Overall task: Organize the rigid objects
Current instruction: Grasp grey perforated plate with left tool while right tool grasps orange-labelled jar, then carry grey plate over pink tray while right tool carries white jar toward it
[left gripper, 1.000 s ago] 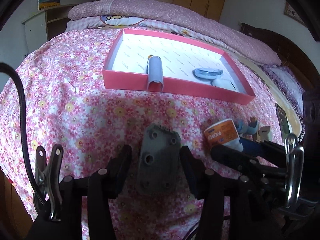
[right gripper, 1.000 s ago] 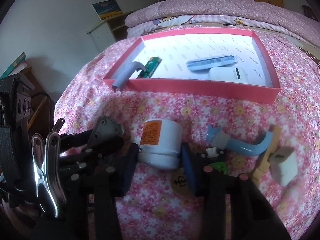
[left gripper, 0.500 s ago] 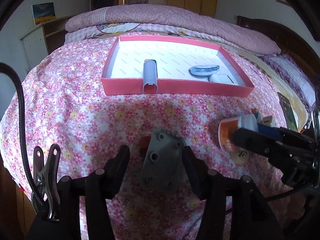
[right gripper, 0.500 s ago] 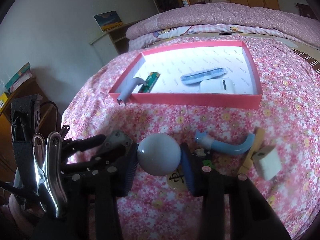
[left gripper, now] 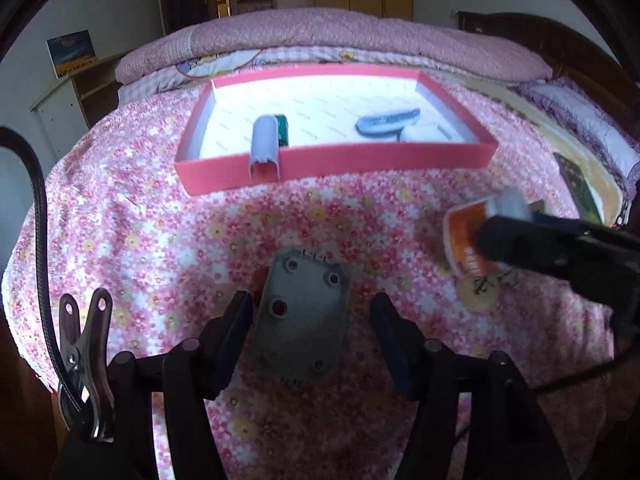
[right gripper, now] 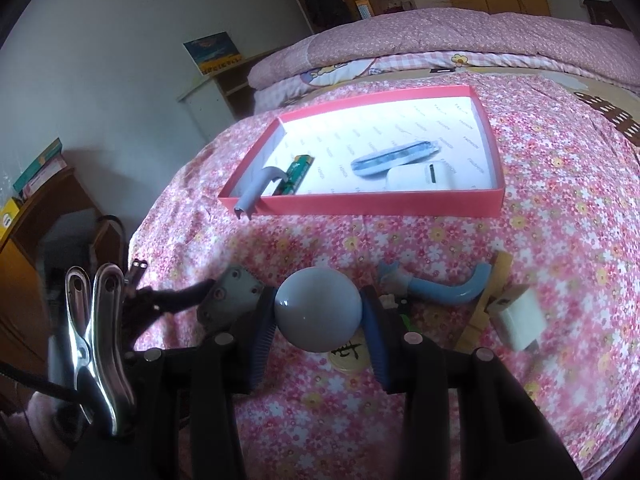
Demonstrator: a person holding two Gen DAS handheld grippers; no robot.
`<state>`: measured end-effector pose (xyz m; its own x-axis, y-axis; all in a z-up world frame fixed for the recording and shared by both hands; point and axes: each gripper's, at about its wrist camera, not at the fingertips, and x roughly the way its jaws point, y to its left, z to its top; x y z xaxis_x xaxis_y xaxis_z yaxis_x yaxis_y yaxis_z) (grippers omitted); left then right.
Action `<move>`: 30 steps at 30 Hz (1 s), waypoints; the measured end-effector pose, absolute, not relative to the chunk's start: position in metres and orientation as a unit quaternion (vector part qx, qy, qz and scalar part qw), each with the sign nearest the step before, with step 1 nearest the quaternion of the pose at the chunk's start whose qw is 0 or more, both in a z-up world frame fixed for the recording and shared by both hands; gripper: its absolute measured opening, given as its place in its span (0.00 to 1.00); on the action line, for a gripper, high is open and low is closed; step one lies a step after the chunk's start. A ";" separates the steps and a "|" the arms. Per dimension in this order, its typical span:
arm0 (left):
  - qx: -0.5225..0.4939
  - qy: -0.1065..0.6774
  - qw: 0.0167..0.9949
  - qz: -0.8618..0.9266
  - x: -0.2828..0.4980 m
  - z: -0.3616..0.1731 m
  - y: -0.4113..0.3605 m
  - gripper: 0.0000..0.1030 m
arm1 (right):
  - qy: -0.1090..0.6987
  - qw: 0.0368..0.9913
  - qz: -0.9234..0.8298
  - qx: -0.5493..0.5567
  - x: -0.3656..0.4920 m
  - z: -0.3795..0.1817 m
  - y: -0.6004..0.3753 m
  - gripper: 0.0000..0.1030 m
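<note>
Right fingers (right gripper: pixel 372 312) clamp white jar (right gripper: pixel 319 309); tray (right gripper: pixel 384 204) lining reads "FASHION"

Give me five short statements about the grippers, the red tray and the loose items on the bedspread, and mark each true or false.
1. The right gripper is shut on the white jar. True.
2. The left gripper clamps the grey plate. False: its jaws stand open, with a gap on the right side.
3. The grey tube lies wholly inside the red tray. False: its end hangs over the tray's near wall.
4. The blue curved pipe lies on the bedspread, outside the tray. True.
5. The white charger sits in the tray. False: it lies on the bedspread.
</note>
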<state>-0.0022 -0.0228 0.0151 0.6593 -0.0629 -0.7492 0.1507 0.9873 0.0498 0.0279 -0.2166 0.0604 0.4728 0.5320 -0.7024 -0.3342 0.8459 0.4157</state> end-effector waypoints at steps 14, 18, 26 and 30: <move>-0.010 0.377 0.922 -0.087 -0.007 0.034 -0.002 0.14 | 0.439 0.853 0.258 0.115 0.023 0.063 -0.220 0.41; -0.041 0.372 0.921 -0.103 -0.007 0.046 0.006 0.10 | 0.438 0.853 0.258 0.118 0.022 0.065 -0.221 0.41; -0.062 0.371 0.921 -0.098 -0.008 0.052 0.019 0.09 | 0.437 0.853 0.257 0.123 0.023 0.066 -0.222 0.41; -0.063 0.389 0.914 -0.095 -0.010 0.041 0.020 0.10 | 0.438 0.853 0.256 0.122 0.023 0.066 -0.223 0.41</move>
